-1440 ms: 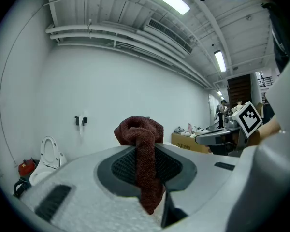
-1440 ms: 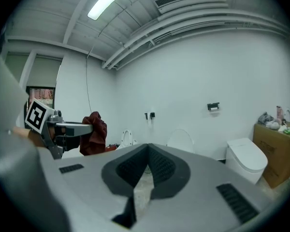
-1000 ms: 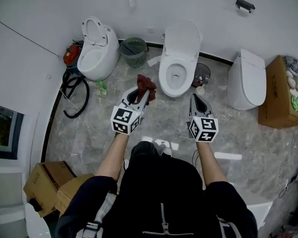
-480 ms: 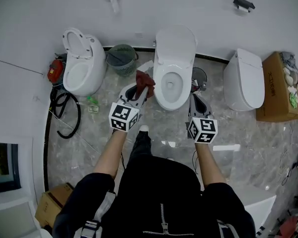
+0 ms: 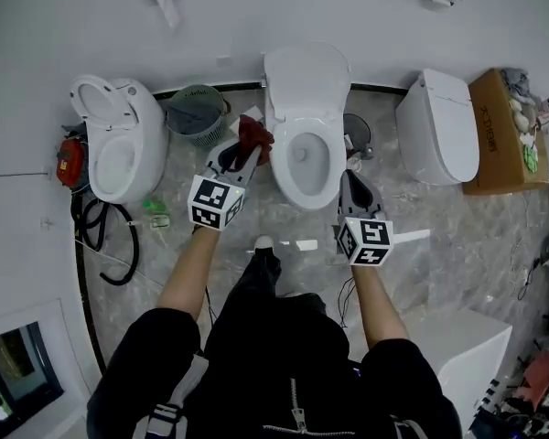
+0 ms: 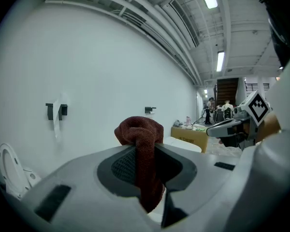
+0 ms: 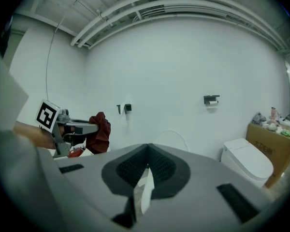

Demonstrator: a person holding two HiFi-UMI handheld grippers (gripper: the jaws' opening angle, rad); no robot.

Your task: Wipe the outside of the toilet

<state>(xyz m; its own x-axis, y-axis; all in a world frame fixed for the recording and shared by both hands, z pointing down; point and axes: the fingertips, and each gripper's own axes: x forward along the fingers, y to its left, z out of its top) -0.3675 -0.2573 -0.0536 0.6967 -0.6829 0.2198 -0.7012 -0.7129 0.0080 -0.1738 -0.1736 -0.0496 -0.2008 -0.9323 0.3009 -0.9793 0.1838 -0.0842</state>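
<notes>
The middle white toilet [image 5: 304, 144] stands against the wall with its lid raised. My left gripper [image 5: 245, 150] is shut on a dark red cloth [image 5: 254, 135], which sits by the bowl's left rim; I cannot tell whether it touches. In the left gripper view the cloth [image 6: 140, 149] bulges up from between the jaws of the left gripper [image 6: 144, 153]. My right gripper [image 5: 352, 183] hovers by the bowl's right side, shut and empty. In the right gripper view the right gripper [image 7: 147, 151] has its pads together, and the toilet's lid [image 7: 171, 140] shows beyond them.
Another open toilet [image 5: 119, 144] stands at the left, and a closed one [image 5: 439, 126] at the right. A green basket [image 5: 197, 112] sits between the left and middle toilets. A black hose [image 5: 96, 236], a cardboard box [image 5: 503, 126] and a small bin [image 5: 357, 133] lie on the floor.
The person has stepped closer to the middle toilet. Both grippers now flank its bowl, and the cloth has come up beside the left rim.
</notes>
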